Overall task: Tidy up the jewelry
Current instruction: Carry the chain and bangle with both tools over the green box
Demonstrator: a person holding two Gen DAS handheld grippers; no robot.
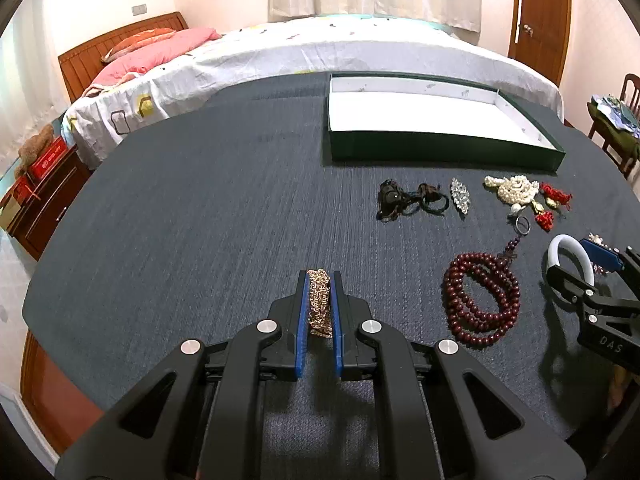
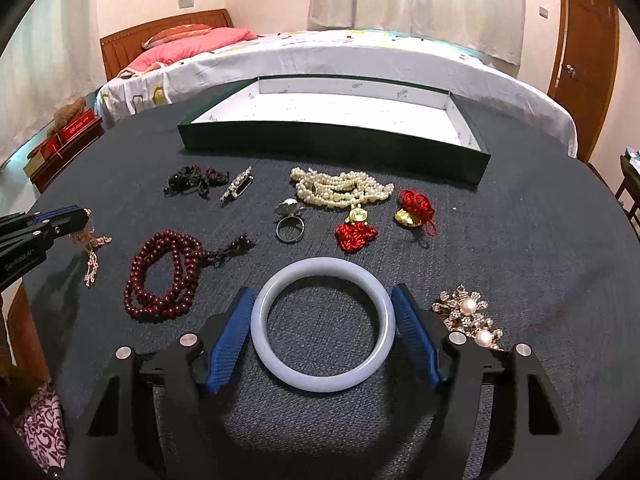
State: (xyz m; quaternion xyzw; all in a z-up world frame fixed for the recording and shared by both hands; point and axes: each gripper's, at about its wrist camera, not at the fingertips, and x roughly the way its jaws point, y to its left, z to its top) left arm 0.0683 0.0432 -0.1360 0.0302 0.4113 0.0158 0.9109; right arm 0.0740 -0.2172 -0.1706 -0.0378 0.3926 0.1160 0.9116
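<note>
My left gripper (image 1: 319, 280) is shut on a bunched gold chain (image 1: 319, 304), held just above the dark table mat (image 1: 200, 200). From the right wrist view the same chain (image 2: 91, 254) dangles from the left gripper (image 2: 76, 216). My right gripper (image 2: 323, 292) has its blue pads (image 2: 230, 344) against both sides of a pale white bangle (image 2: 324, 267) that lies flat on the mat. The left wrist view shows this bangle (image 1: 568, 242) between the right gripper (image 1: 578, 266) fingers. A shallow green box (image 2: 320, 142) with a white inside stands at the far side.
On the mat lie dark red beads (image 2: 160, 276), a pearl necklace (image 2: 340, 190), black hair ties (image 2: 196, 178), a crystal clip (image 2: 236, 188), a ring (image 2: 289, 230), red tassels (image 2: 356, 234) and pearl brooches (image 2: 468, 316). A bed (image 2: 360, 60) runs behind the table.
</note>
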